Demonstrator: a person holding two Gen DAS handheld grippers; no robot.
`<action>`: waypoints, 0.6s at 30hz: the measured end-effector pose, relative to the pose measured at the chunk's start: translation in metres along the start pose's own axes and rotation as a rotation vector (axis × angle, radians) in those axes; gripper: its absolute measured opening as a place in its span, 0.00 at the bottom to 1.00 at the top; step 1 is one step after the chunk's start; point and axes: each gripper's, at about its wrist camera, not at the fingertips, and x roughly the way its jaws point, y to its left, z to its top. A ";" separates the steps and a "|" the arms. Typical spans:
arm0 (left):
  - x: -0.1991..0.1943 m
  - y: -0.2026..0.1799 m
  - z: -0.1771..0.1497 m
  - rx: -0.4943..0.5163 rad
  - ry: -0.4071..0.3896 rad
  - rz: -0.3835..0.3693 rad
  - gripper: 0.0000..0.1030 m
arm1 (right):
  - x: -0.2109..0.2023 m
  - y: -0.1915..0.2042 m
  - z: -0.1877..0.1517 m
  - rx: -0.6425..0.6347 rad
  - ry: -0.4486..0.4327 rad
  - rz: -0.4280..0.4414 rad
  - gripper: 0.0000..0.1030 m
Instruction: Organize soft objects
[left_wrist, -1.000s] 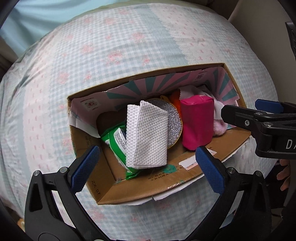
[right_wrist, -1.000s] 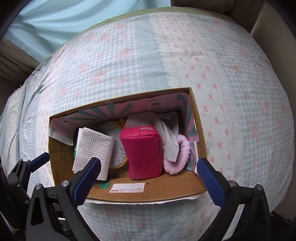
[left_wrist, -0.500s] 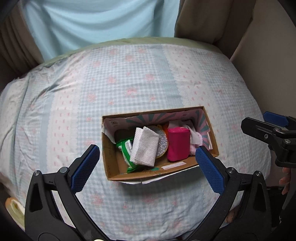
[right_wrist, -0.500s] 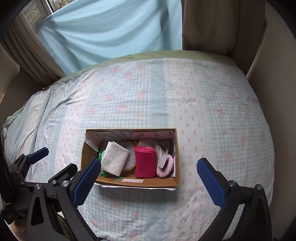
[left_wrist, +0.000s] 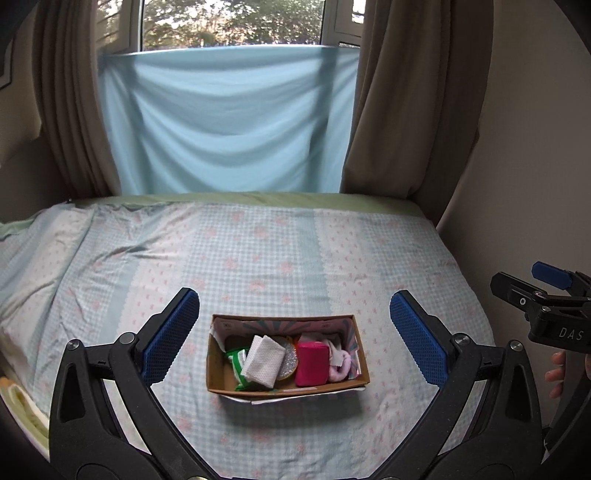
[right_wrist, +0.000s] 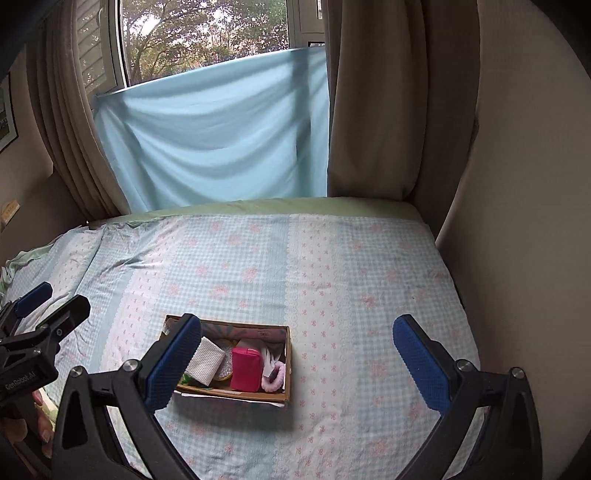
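A cardboard box (left_wrist: 218, 380) lies on the bed and holds a white folded cloth (left_wrist: 264, 361), a pink pouch (left_wrist: 312, 363), a green packet (left_wrist: 236, 362), a glittery silver disc (left_wrist: 289, 360) and a pale pink scrunchie (left_wrist: 341, 369). It also shows in the right wrist view (right_wrist: 286, 384), with the pouch (right_wrist: 245, 373) and cloth (right_wrist: 205, 362) inside. My left gripper (left_wrist: 294, 336) is open and empty, held well back above the box. My right gripper (right_wrist: 297, 354) is open and empty, to the right of the box.
The bed (left_wrist: 258, 258) has a blue and pink checked cover. A light blue sheet (left_wrist: 229, 122) hangs over the window between brown curtains (left_wrist: 413, 110). A wall (left_wrist: 535, 166) runs along the bed's right side.
Both grippers have pulled far back and up from the box, so the box now looks small and the window and curtains have come into view. Both stay open.
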 end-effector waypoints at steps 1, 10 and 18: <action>-0.005 -0.003 0.000 -0.001 -0.017 0.001 1.00 | -0.003 -0.003 -0.002 -0.003 -0.010 -0.007 1.00; -0.028 -0.025 -0.013 -0.001 -0.076 0.024 1.00 | -0.019 -0.018 -0.013 0.004 -0.050 -0.004 1.00; -0.034 -0.039 -0.019 0.026 -0.090 0.037 1.00 | -0.024 -0.023 -0.015 0.008 -0.062 -0.002 1.00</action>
